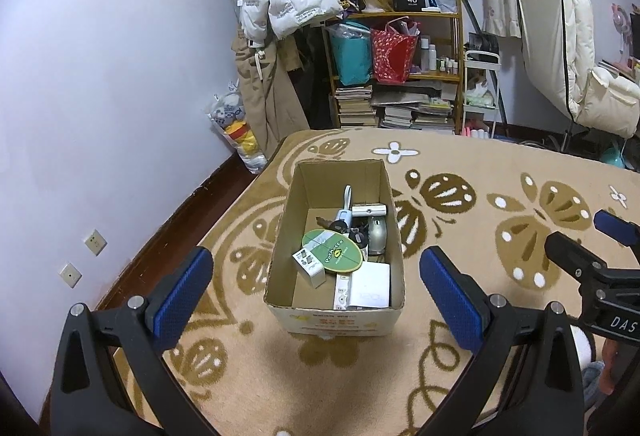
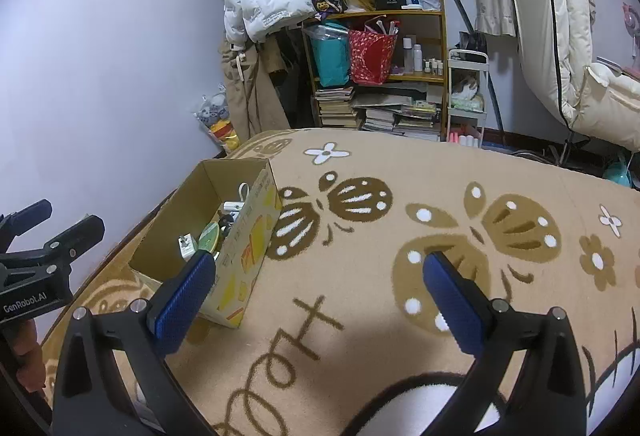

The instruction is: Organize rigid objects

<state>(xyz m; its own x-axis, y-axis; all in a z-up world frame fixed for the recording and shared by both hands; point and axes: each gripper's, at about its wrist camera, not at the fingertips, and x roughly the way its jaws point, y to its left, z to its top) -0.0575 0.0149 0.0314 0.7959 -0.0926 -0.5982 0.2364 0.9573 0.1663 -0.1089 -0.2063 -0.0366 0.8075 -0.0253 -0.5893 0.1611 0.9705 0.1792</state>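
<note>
One cardboard box (image 1: 335, 310) of small items on a butterfly-patterned rug (image 1: 460, 171), two empty grippers.

The left gripper (image 1: 316, 272) hangs above the box, fingers spread wide. Inside the box: one small white carton (image 1: 308, 268), one round green tin (image 1: 333, 250), one silver mouse (image 1: 377, 233), one white flat box (image 1: 370, 284). The right gripper (image 2: 318, 286), fingers also apart, is over bare rug right of the box.

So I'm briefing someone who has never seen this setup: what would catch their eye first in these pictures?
Probably the open cardboard box on the patterned rug, filled with small things like a round green disc and a white box. Next, the blue-padded left gripper and right gripper, both open and empty. Behind, a cluttered shelf stands by the wall.
</note>
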